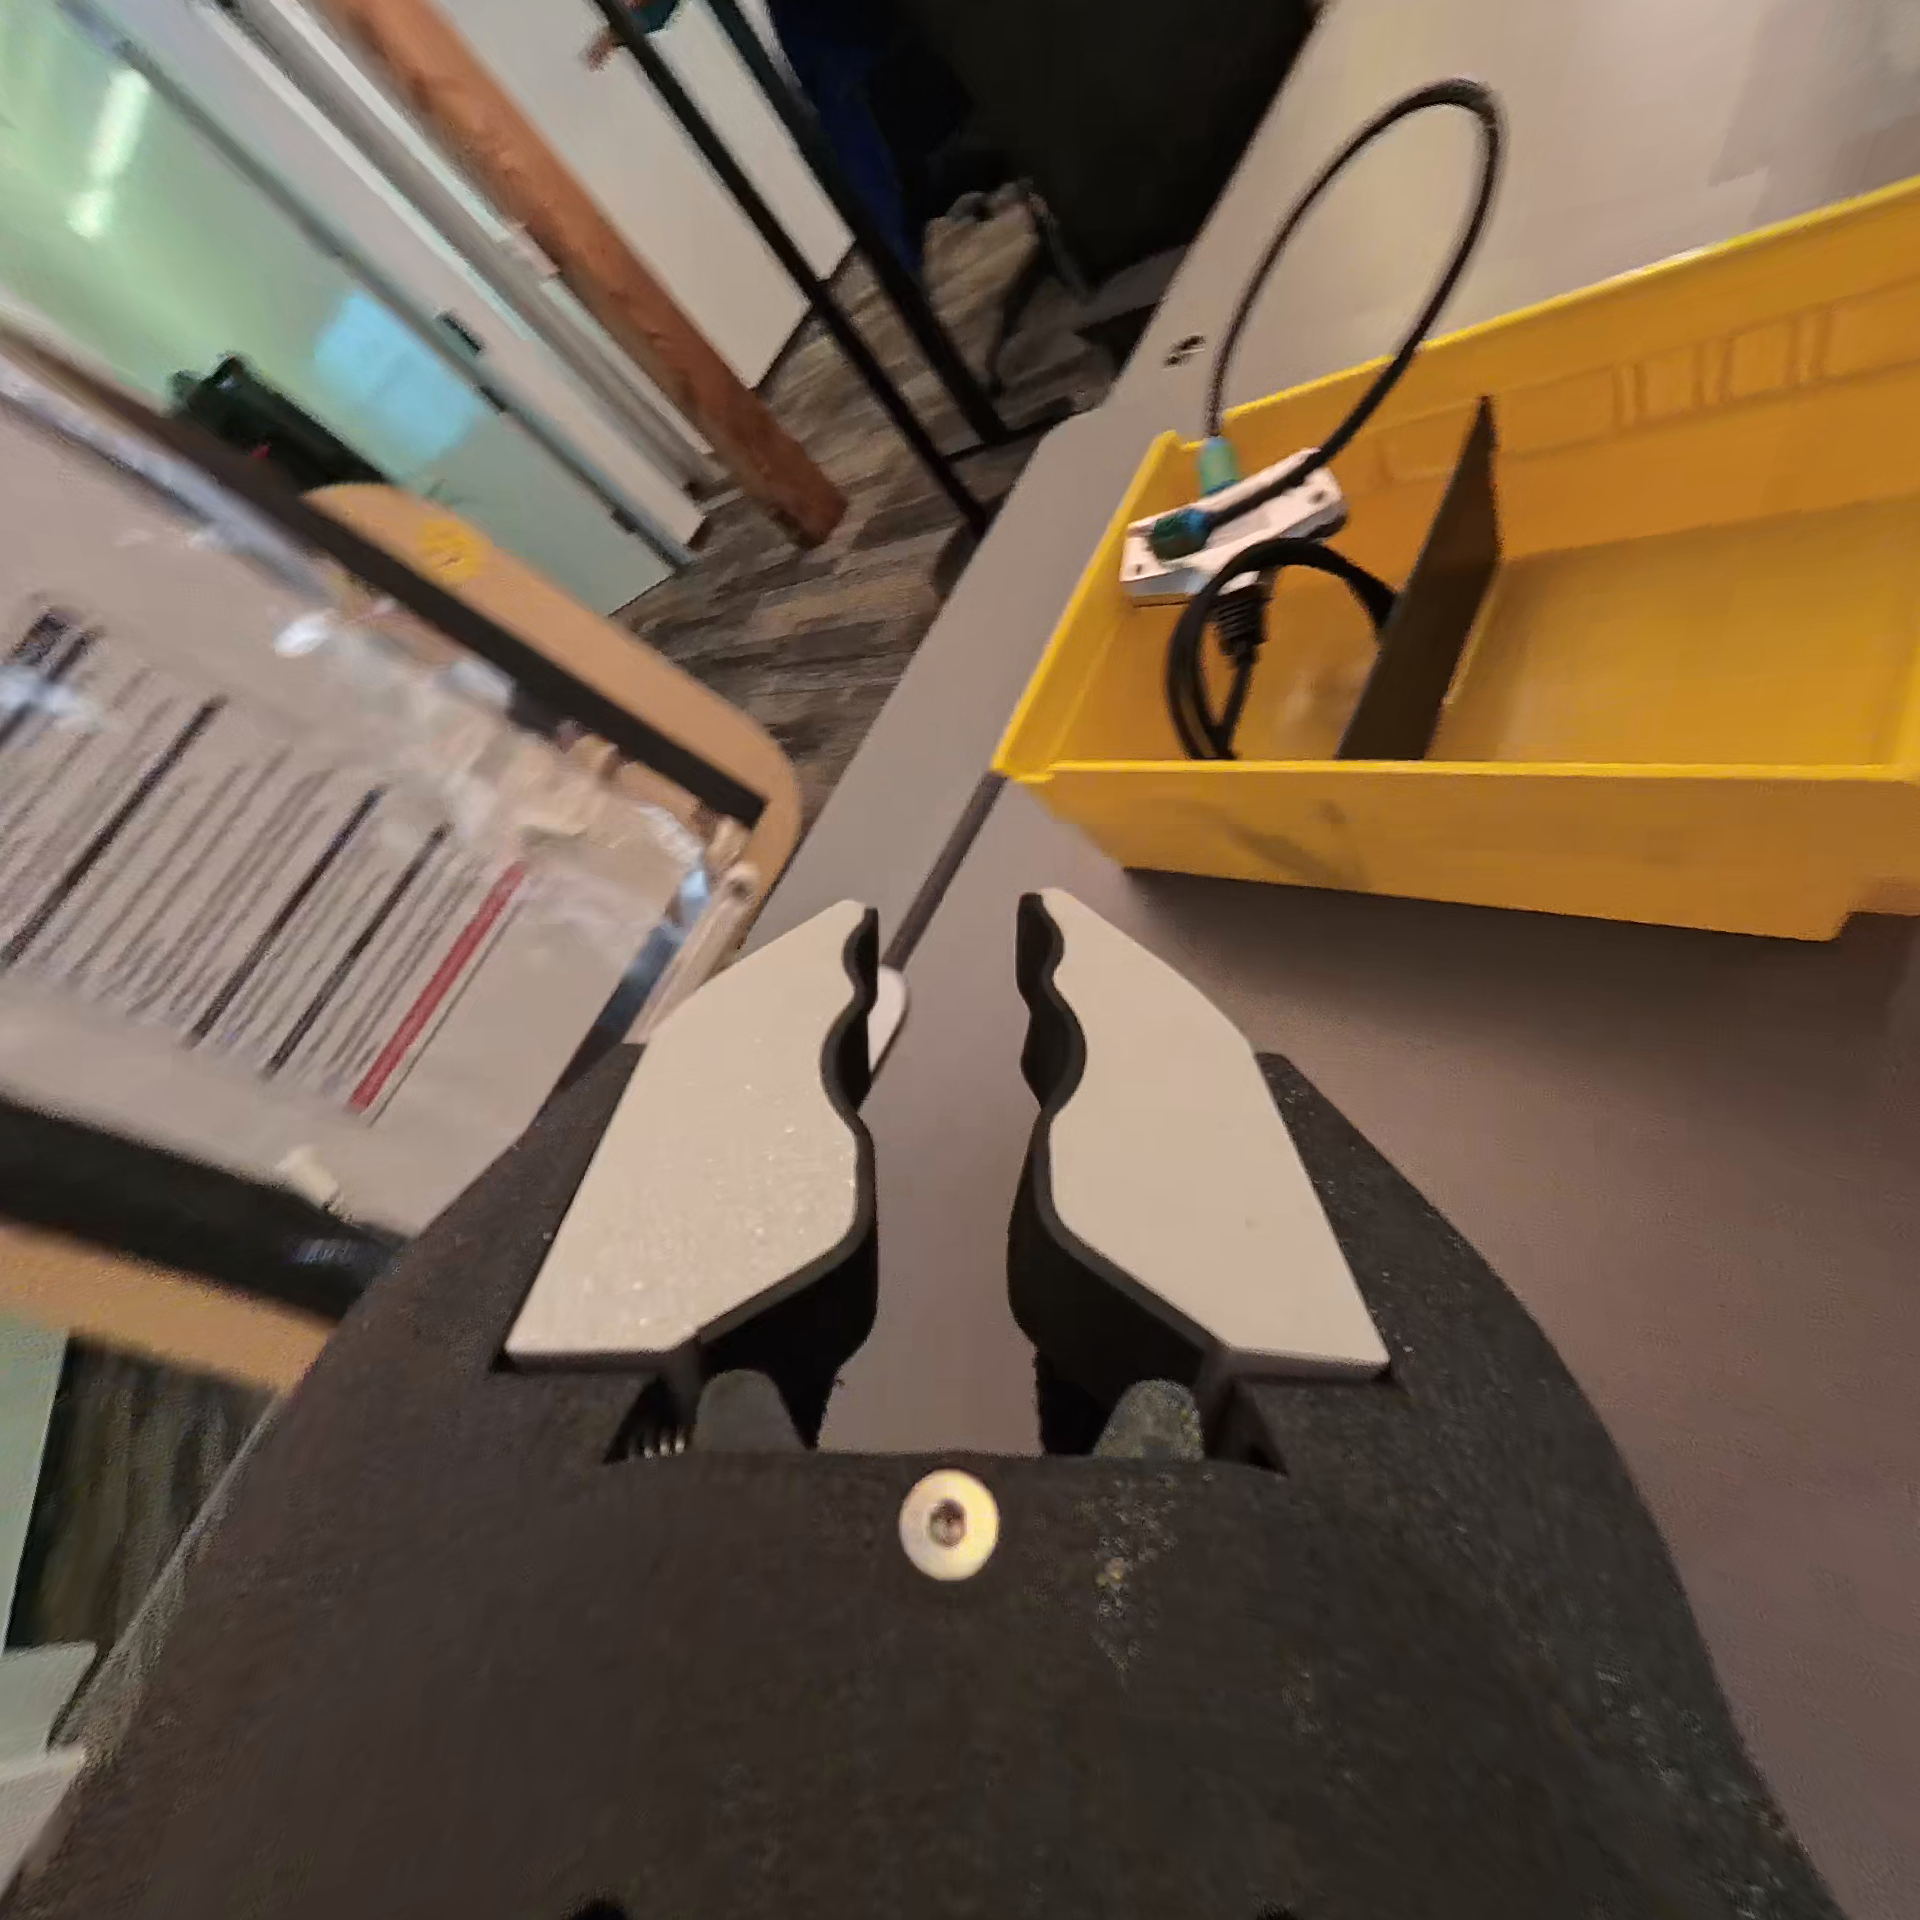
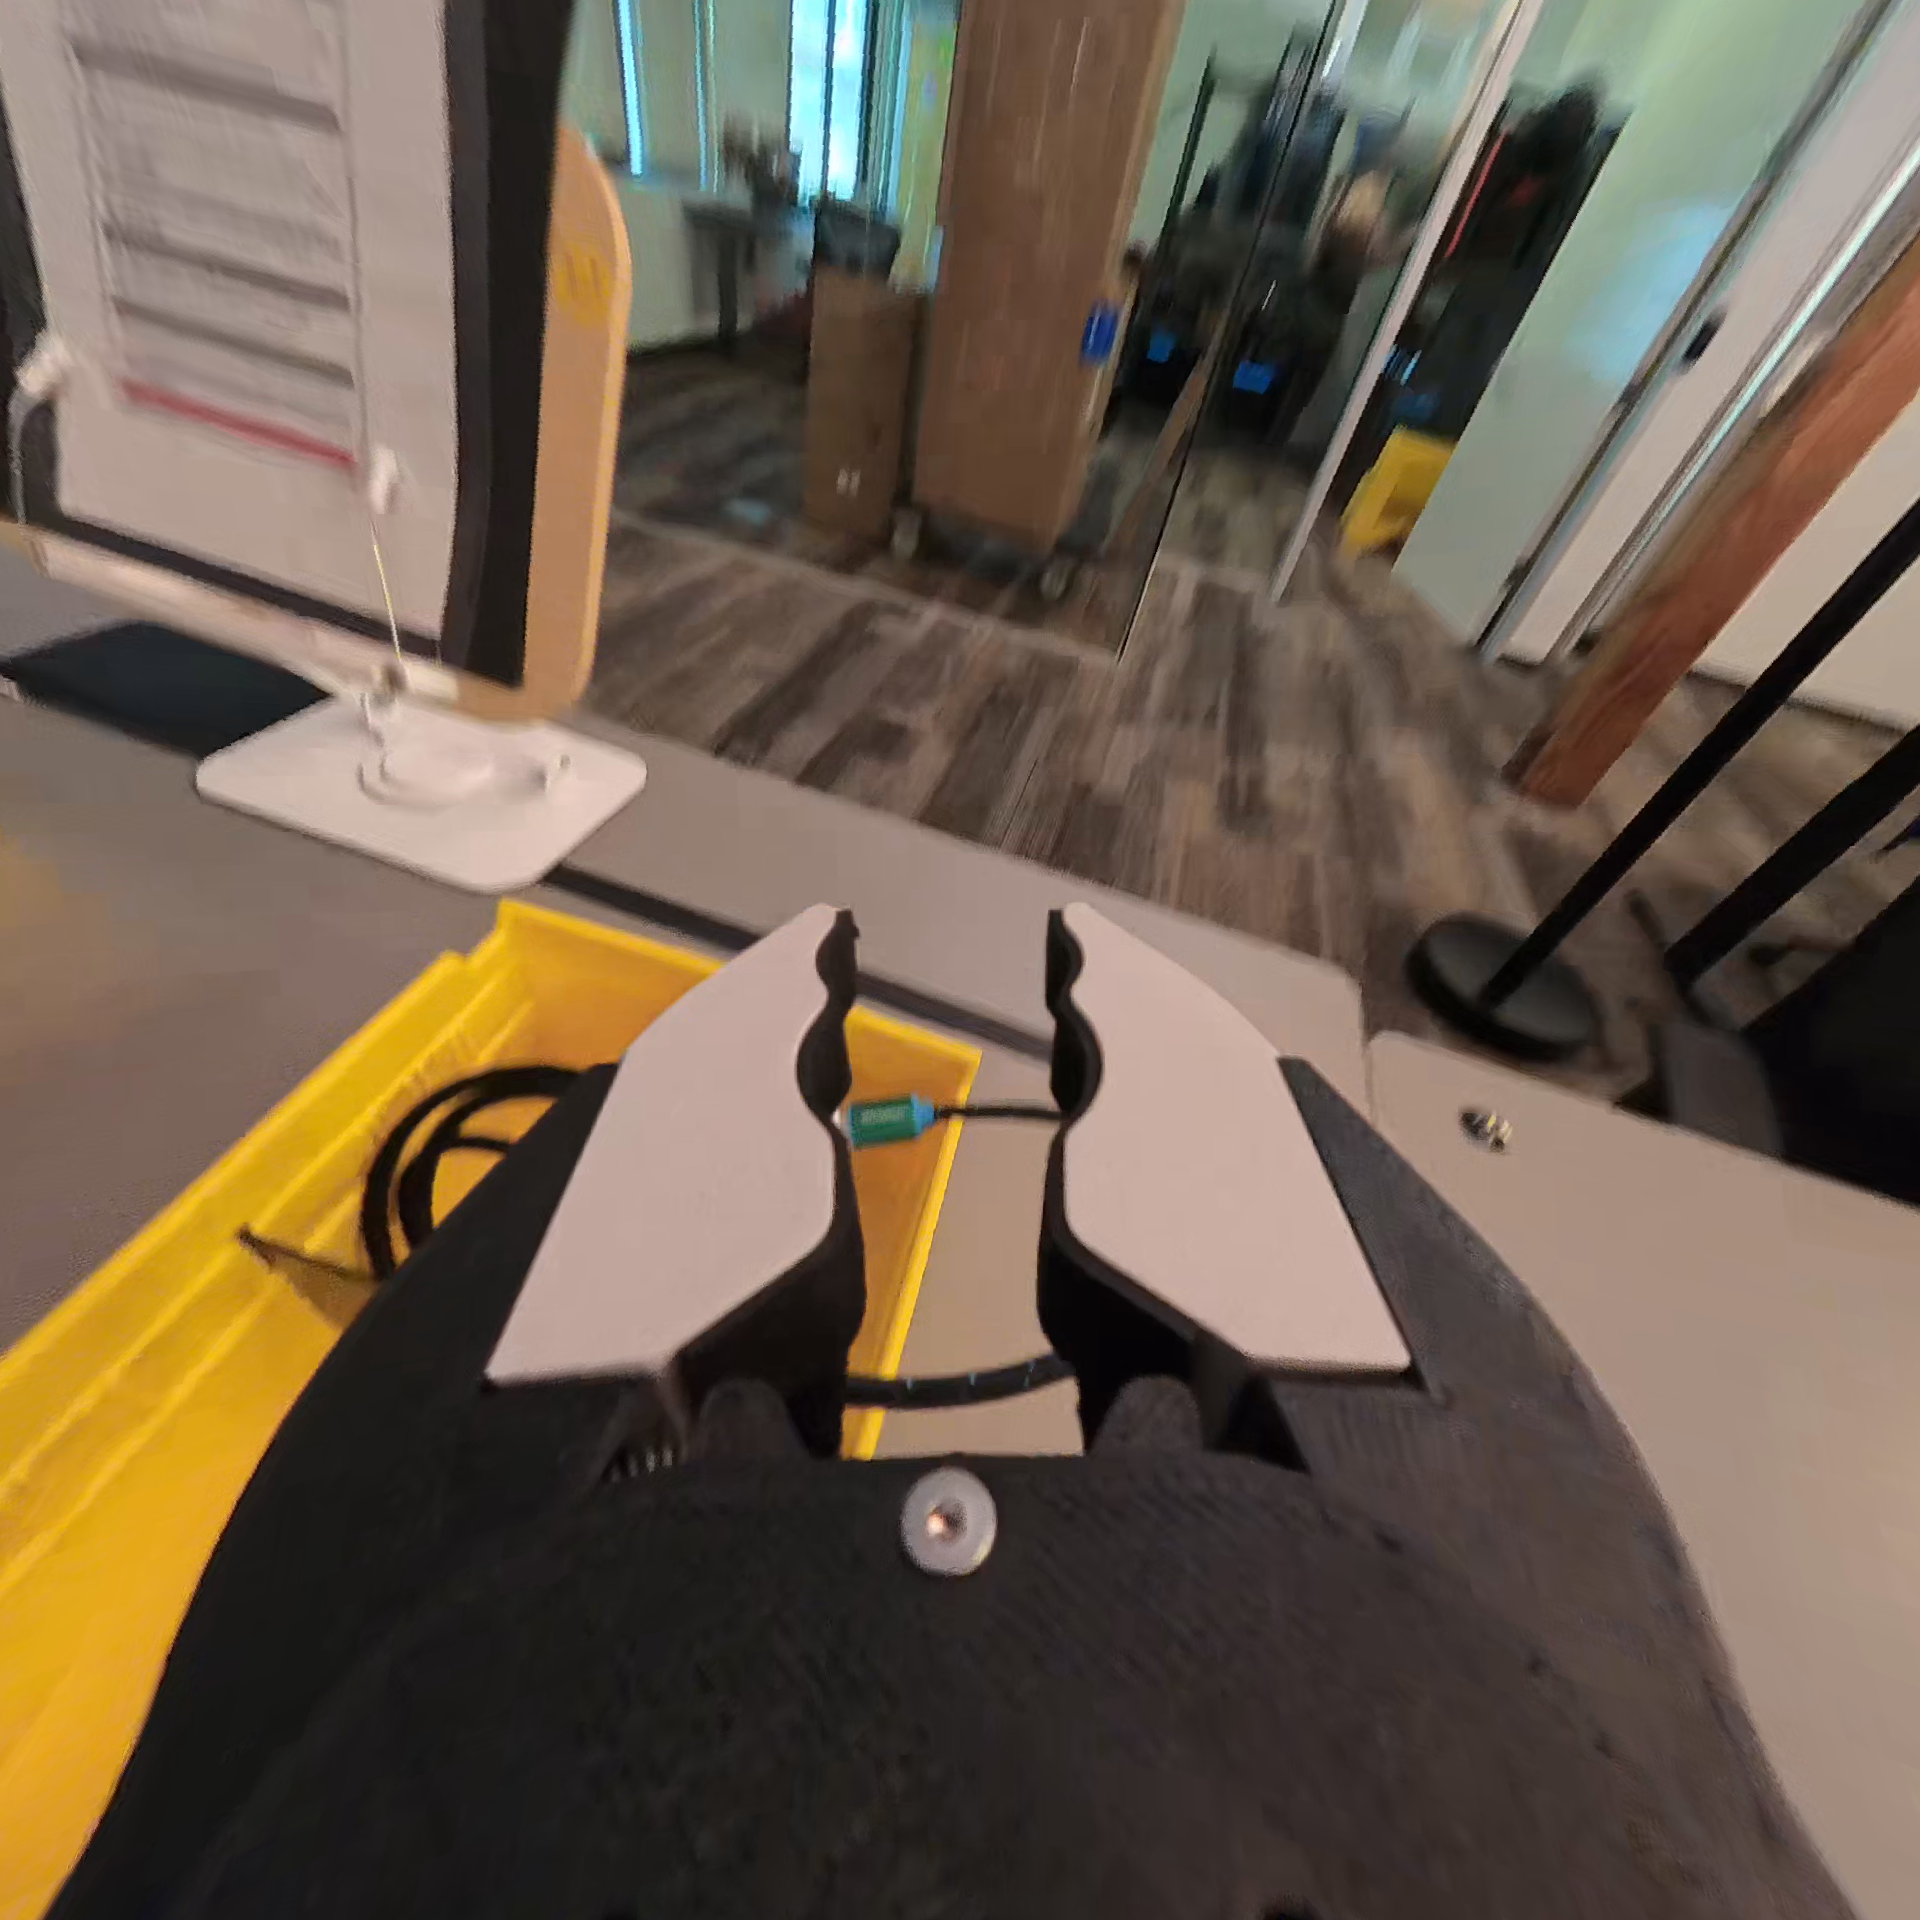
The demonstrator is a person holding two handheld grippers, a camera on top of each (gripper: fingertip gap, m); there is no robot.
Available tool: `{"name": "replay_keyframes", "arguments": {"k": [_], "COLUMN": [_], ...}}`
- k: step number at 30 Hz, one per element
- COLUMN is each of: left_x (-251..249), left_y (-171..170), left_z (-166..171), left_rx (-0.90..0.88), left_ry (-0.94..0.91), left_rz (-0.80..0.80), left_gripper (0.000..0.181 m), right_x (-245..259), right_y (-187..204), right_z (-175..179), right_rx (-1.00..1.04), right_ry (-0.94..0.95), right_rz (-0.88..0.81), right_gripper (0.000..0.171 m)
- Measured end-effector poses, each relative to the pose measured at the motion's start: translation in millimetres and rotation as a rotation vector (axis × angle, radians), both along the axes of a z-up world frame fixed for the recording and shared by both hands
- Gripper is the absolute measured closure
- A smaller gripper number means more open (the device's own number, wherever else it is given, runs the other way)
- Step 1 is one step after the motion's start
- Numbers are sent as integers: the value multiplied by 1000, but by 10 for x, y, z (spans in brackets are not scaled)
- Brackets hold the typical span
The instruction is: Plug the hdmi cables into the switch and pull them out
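A grey table (image 1: 1455, 1195) carries a yellow bin (image 1: 1558, 831). In its end compartment lies the silver switch (image 1: 1236, 530) with green-ended cables (image 1: 1351, 312) plugged in. Both grippers — left (image 1: 943, 914), right (image 2: 951, 925) — hang open, holding nothing.

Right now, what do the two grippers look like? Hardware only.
Both match. The left gripper and right gripper each have a textured black body, two flat pale grey fingers with wavy black inner edges, and a silver hex screw centred behind them. A small spring shows at each left finger base. No markings visible.
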State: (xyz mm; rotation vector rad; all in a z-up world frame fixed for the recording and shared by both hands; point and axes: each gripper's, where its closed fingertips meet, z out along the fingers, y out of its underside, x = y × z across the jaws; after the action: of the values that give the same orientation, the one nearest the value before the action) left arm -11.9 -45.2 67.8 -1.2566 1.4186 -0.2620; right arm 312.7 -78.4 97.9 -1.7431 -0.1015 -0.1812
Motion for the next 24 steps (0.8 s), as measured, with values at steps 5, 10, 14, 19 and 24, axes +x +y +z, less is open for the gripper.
{"name": "replay_keyframes", "arguments": {"k": [5, 10, 14, 19, 24], "left_x": [-858, -1767, -2616, -3245, -3303], "left_y": [93, 288, 420, 619, 702], "left_z": [495, 652, 304, -168, -918], "left_rx": [9, 43, -76, -233, -546], "left_ry": [-181, -183, -22, 98, 278], "left_rz": [136, 401, 680, 838, 755], "left_gripper": [157, 158, 158, 157, 162], "right_x": [-359, -925, -1207, -1450, -1672], "right_y": [-266, -393, -285, -42, 196], "right_z": [765, 1071, 1040, 867, 607], "right_rx": [362, 543, 514, 434, 314], "right_ry": [-83, -64, -79, -142, -226], "right_rz": [24, 220, 300, 315, 331], "right_gripper": [136, 127, 125, 124, 121]}}
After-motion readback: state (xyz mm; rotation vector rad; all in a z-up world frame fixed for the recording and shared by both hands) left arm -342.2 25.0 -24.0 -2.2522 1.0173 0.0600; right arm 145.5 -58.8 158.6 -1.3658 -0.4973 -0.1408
